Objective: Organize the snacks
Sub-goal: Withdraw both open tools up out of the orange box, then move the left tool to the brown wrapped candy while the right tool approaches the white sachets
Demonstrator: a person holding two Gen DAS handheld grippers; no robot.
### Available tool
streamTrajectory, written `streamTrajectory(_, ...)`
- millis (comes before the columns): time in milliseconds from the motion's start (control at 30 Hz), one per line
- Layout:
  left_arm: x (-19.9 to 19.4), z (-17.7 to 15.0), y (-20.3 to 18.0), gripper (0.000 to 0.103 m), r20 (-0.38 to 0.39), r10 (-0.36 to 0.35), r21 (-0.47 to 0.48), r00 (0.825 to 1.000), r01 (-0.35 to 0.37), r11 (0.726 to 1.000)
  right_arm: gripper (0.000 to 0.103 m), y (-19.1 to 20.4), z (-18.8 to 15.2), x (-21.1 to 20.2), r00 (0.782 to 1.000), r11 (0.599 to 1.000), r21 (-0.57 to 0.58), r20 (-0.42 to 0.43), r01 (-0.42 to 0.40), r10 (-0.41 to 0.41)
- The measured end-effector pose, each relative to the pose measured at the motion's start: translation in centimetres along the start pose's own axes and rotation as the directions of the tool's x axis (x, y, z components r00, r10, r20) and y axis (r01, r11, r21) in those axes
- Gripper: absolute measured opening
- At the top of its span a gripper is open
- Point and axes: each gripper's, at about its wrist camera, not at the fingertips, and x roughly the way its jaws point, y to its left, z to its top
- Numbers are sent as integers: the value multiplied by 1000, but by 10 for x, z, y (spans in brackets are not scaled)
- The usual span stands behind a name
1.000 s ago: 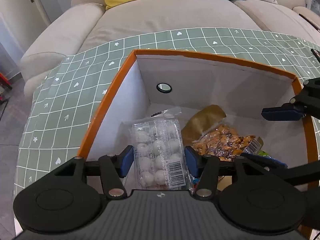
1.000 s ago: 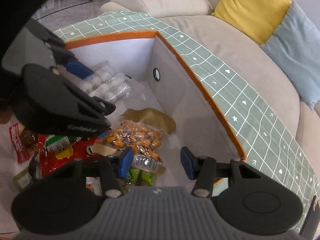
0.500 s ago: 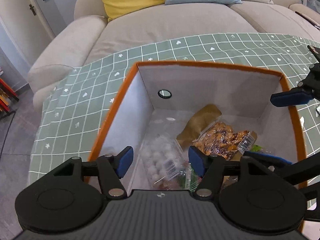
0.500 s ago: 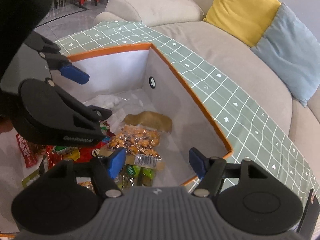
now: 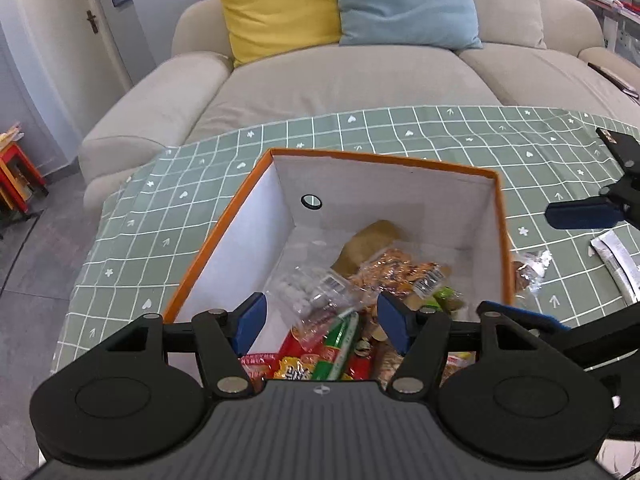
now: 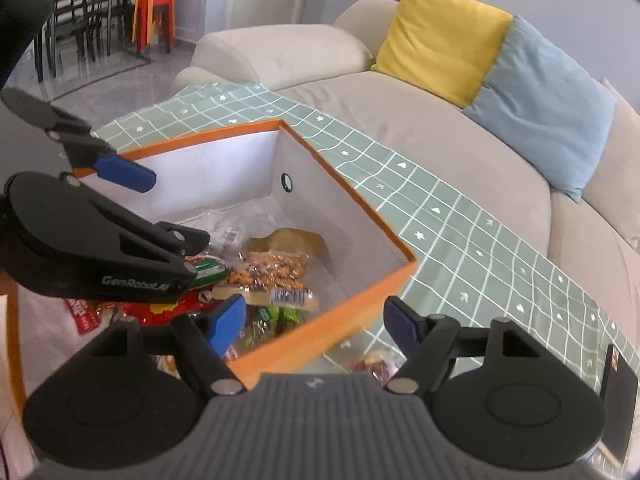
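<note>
An orange-rimmed white storage box (image 5: 384,160) (image 6: 320,152) stands on the green checked tablecloth and holds several snack packs. A clear pack of white balls (image 5: 312,292) lies loose inside it, beside an orange snack bag (image 5: 396,272) (image 6: 272,268) and red and green packs (image 5: 320,356). My left gripper (image 5: 320,322) is open and empty, above the near edge of the box. My right gripper (image 6: 314,320) is open and empty, over the box's right rim. A small wrapped snack (image 5: 528,268) (image 6: 372,364) lies on the cloth just outside the right wall.
A silver wrapped pack (image 5: 616,260) lies on the cloth at the right. A dark flat object (image 6: 618,384) lies at the table's right edge. A beige sofa (image 5: 360,76) with yellow (image 5: 276,4) and blue (image 5: 404,0) cushions stands behind the table.
The left gripper opened and dropped the pack of white balls into the box, then both grippers rose and pulled back; the right one moved out over the right rim.
</note>
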Motion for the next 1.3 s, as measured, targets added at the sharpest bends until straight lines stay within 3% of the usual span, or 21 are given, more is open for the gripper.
streamTrajectory(133, -16, -6, -7, 75, 28, 28, -25, 999, -27, 999, 74, -7, -14, -21, 1000, 999, 38, 21, 9, -10)
streamTrajectory(367, -50, -19, -22, 75, 103, 12, -93, 995, -2, 996, 76, -16, -47, -62, 998, 996, 93, 65, 12, -18)
streamTrajectory(567, -74, -35, -51, 75, 160, -57, -61, 986, 67, 996, 76, -21, -90, -85, 998, 992, 118, 46, 36, -42)
streamTrajectory(800, -77, -55, -91, 75, 146, -122, -11, 982, 125, 992, 76, -34, -136, -100, 996, 981, 170, 1, 89, -90)
streamTrajectory(1000, -68, -74, -119, 75, 87, -163, 0, 983, 164, 986, 78, -43, -169, -106, 990, 966, 218, -41, 141, -135)
streamTrajectory(1300, -56, -101, -141, 75, 35, -189, 30, 981, 188, 982, 78, -59, -199, -95, 981, 934, 303, -107, 187, -162)
